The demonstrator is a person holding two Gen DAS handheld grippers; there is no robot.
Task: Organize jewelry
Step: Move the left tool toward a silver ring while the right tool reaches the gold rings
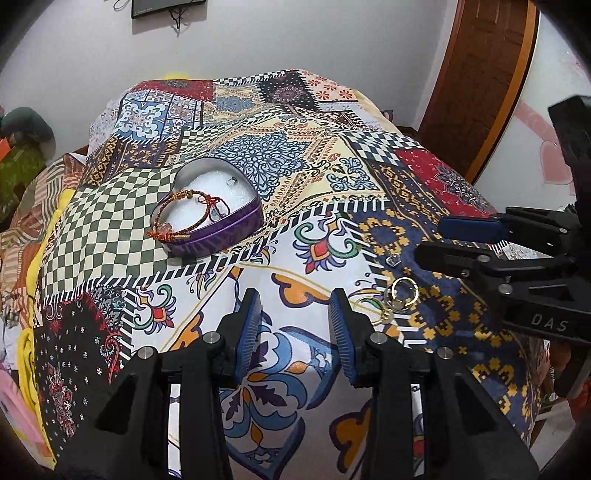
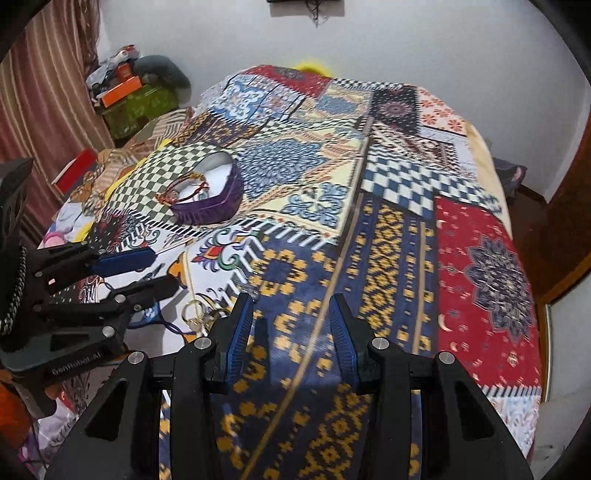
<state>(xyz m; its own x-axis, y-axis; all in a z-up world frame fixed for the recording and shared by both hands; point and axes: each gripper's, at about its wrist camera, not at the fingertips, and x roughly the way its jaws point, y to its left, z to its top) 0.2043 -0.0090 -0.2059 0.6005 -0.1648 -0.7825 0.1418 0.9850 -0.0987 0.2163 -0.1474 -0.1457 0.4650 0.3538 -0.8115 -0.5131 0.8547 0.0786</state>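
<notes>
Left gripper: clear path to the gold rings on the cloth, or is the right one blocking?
Probably yes. The left gripper is open, and the gold rings lie bare on the cloth just off its right finger. The right gripper hovers close beyond them, open, apparently not covering them.

Home bedroom: patchwork bedspread (image 1: 295, 155), striped curtain (image 2: 48, 85), wooden door (image 1: 480, 81), wall-mounted screen (image 1: 162, 6).

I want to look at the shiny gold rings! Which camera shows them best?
The left wrist view: the gold rings lie sharp and unblocked on the cloth beside the heart-patterned quilt's blue patch. The right wrist view shows them smaller, blurrier, partly behind a hand-held gripper finger.
</notes>
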